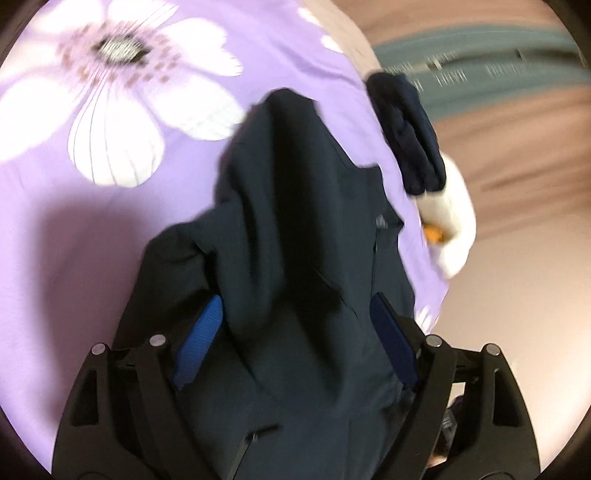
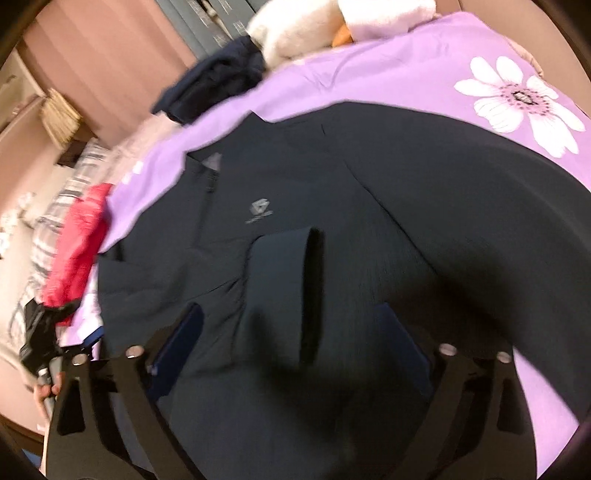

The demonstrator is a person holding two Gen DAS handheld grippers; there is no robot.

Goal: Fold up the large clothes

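Jacket (image 2: 332, 192) on purple sheet (image 2: 406, 74) | between both spread claws (image 1: 295, 332) (image 2: 291, 343) | ungripped

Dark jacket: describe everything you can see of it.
The jacket is dark navy, of thin, smooth-looking fabric, with a small grey chest logo and a sleeve cuff folded across its front. It lies spread but rumpled on the purple floral sheet. Both grippers stand open over it, fabric between their pads.

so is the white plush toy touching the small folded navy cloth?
Touching. In the right wrist view the white plush toy presses against the folded navy cloth with no gap; the left wrist view shows the same.
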